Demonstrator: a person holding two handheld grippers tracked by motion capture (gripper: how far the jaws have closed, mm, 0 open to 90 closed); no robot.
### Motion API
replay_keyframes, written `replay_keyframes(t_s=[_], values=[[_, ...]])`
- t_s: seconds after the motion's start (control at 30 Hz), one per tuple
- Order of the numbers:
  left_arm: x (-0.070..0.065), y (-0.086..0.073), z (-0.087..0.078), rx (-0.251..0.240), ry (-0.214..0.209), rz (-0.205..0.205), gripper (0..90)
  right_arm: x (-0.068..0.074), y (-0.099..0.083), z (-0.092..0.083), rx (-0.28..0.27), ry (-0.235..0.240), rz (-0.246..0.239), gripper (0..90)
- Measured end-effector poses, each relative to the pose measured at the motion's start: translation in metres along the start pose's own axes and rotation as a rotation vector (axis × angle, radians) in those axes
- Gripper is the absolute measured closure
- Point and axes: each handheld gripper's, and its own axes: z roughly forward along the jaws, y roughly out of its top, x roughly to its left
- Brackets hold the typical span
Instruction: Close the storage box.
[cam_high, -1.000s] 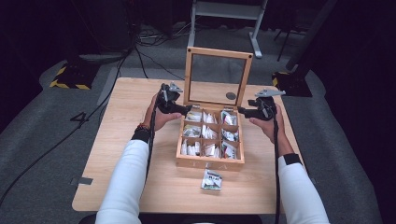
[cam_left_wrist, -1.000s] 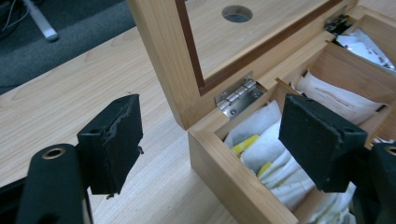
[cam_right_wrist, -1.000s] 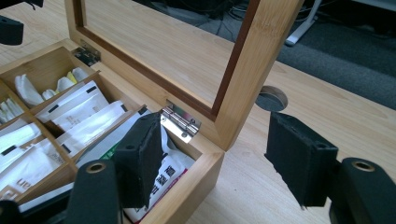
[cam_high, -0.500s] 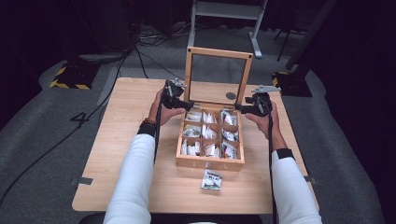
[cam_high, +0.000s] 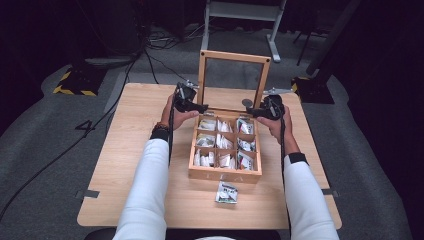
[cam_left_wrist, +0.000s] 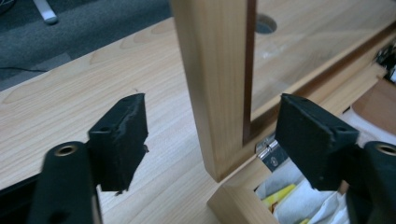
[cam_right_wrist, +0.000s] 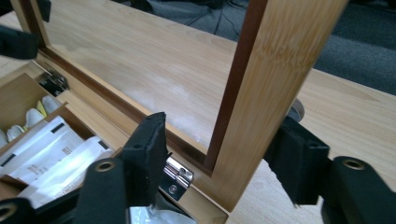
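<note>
The wooden tea box (cam_high: 225, 172) sits near the middle of the table (cam_high: 125, 165), its glass-paned lid (cam_high: 233, 56) standing upright at the far edge on small metal hinges (cam_right_wrist: 180, 175); nine compartments in three rows hold paper-wrapped tea bags (cam_high: 223, 142), white with touches of yellow and dark print.

The left gripper (cam_high: 196, 107) is at the lid's left side bar, low down near the hinge corner; in the left gripper view that bar (cam_left_wrist: 215, 84) rises between the two black jaws, which have just been closing, yet clear gaps remain on both sides, so the pads stand spread around the wood without pressing it.

The right gripper (cam_high: 256, 113) is at the lid's right side bar, also low; in the right gripper view the bar (cam_right_wrist: 275, 79) stands between the jaws, which have likewise just been closing; the right-hand pad lies right against the wood or just beside it, and I cannot tell which, while the left-hand pad (cam_right_wrist: 149, 149) is well apart from it, over the hinge, so the jaws are parted rather than clamped.

Both hands reach in from the near edge in white sleeves (cam_high: 150, 190); a single loose tea packet (cam_high: 226, 193) lies on the table just in front of the box; beyond the table a grey floor carries dark cables (cam_high: 150, 55) and a metal stand (cam_high: 240, 10).
</note>
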Motion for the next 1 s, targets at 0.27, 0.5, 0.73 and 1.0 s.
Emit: replay_keyframes(t_s=[0.27, 0.5, 0.73, 1.0], values=[[-0.004, 0.001, 0.005, -0.006, -0.03, 0.014, 40.1, -0.002, -0.001, 0.002, 0.003, -0.01, 0.016, 50.6], [-0.01, 0.009, 0.002, -0.037, -0.025, 0.015, 45.0, -0.003, 0.0, 0.0, -0.011, -0.001, 0.049, 52.0], [-0.01, 0.011, -0.005, -0.072, -0.025, 0.011, 47.0, -0.003, -0.001, -0.002, -0.027, 0.006, 0.06, 53.1], [-0.017, 0.013, -0.021, -0.1, -0.016, 0.04, 49.9, 0.001, 0.001, -0.012, -0.026, 0.01, 0.049, 54.1]])
